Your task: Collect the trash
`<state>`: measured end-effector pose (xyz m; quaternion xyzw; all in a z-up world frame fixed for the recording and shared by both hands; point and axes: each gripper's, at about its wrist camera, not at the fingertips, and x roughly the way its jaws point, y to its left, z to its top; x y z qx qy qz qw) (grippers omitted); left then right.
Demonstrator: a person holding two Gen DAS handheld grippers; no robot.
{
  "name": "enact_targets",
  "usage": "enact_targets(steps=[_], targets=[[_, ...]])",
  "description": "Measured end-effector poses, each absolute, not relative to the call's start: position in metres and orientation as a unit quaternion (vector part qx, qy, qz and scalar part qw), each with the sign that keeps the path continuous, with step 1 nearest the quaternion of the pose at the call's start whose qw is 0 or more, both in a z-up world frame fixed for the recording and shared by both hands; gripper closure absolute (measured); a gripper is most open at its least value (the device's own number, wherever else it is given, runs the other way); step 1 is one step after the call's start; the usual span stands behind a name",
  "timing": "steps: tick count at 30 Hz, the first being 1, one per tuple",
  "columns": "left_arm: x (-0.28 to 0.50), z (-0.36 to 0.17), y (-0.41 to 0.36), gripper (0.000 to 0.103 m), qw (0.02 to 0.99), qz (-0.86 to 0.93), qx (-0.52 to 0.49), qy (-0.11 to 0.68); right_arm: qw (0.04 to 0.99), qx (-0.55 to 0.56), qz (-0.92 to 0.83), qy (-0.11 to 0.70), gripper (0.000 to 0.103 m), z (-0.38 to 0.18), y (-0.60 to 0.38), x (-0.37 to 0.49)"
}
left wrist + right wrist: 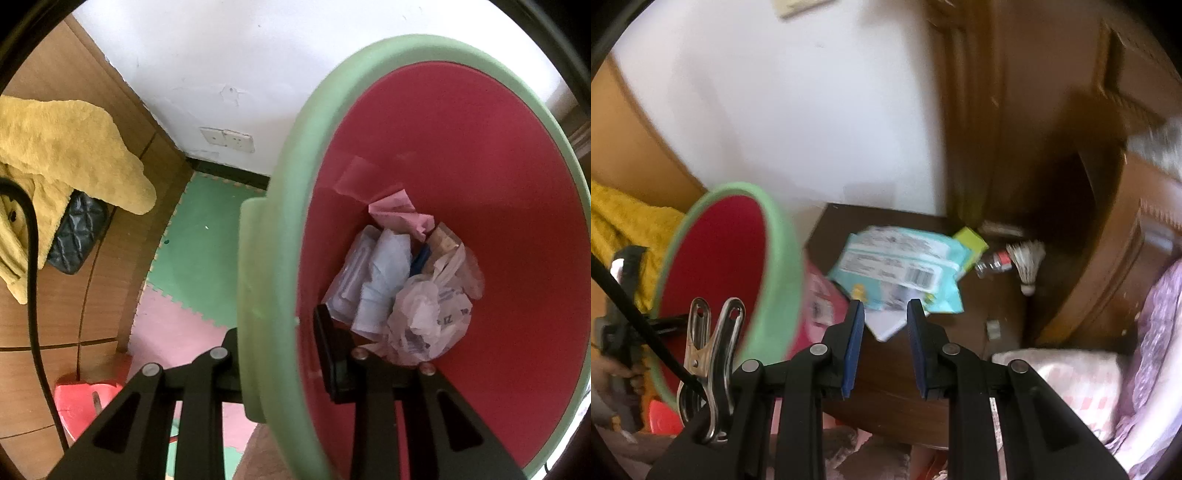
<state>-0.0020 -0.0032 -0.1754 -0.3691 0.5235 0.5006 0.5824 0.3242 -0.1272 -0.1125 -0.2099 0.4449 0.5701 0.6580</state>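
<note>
in the left wrist view, the left gripper point(280, 354) is clamped on the green rim of the bin point(295, 184), which is held tilted so the trash point(406, 288) inside is kept in. in the right wrist view, the right gripper point(885, 317) is held apart and empty over the blue packet point(901, 266) on the dark table point(990, 295), seemingly the next item to be collected.

Home bedroom: foam puzzle floor mats point(192, 236), wooden wardrobe point(1052, 110), bedding point(1145, 350), a dark bedside cabinet point(979, 306), and a wall socket point(227, 138) on the white wall.
</note>
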Motion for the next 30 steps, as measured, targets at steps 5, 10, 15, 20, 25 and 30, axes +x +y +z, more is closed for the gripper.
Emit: enact_targets(steps=[5, 10, 15, 20, 25, 30], targets=[[-0.003, -0.176, -0.004, 0.075, 0.580, 0.503, -0.366, 0.526, 0.674, -0.210, 0.534, 0.465, 0.078, -0.149, -0.134, 0.350], [-0.002, -0.176, -0.002, 0.075, 0.578, 0.504, -0.368, 0.525, 0.678, -0.218, 0.503, 0.489, 0.078, -0.181, -0.140, 0.370], [-0.002, -0.174, -0.001, 0.075, 0.577, 0.505, -0.371, 0.524, 0.676, -0.221, 0.495, 0.499, 0.078, -0.196, -0.141, 0.381], [-0.002, -0.173, 0.000, 0.075, 0.577, 0.505, -0.372, 0.523, 0.674, -0.227, 0.486, 0.509, 0.078, -0.214, -0.137, 0.391], [-0.001, -0.173, 0.000, 0.075, 0.575, 0.507, -0.372, 0.524, 0.671, -0.234, 0.476, 0.518, 0.078, -0.235, -0.132, 0.399], [-0.001, -0.174, 0.000, 0.074, 0.573, 0.508, -0.373, 0.524, 0.668, -0.239, 0.466, 0.528, 0.078, -0.256, -0.126, 0.407]])
